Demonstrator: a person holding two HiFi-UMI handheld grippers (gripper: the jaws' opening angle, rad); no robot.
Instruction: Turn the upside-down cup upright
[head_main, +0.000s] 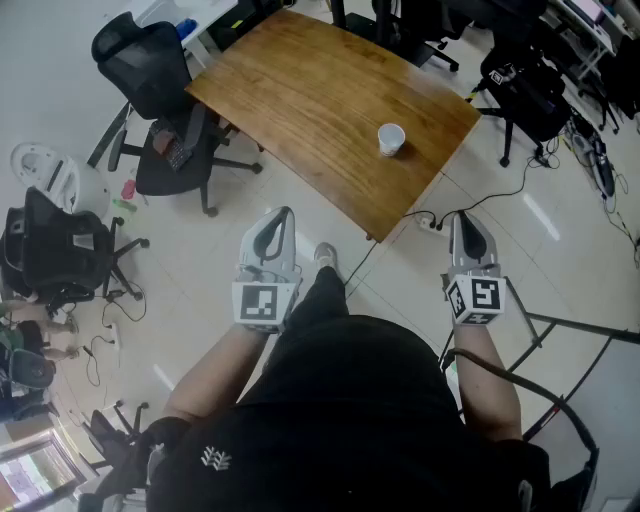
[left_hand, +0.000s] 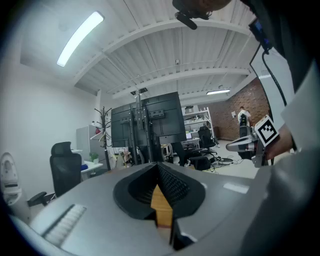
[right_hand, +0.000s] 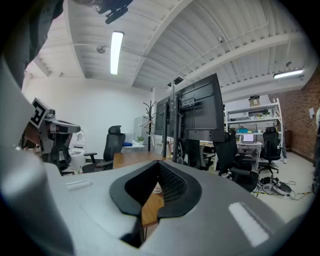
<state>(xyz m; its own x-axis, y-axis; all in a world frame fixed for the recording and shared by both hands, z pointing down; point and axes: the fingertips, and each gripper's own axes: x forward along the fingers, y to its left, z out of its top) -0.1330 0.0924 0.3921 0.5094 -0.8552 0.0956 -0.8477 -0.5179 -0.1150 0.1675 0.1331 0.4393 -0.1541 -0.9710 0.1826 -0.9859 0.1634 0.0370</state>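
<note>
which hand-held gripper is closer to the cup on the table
Right. The right hand-held gripper is short of the table, slightly right of the cup; the left hand-held gripper is farther off to its left.

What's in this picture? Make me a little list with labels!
table: wooden, seen from above
cup: white, stands on the table near its right edge; which end is up is hard to tell
left gripper: shut, empty, over the floor short of the table
right gripper: shut, empty, over the floor short of the table
chair: black office chair at the table's left
</note>
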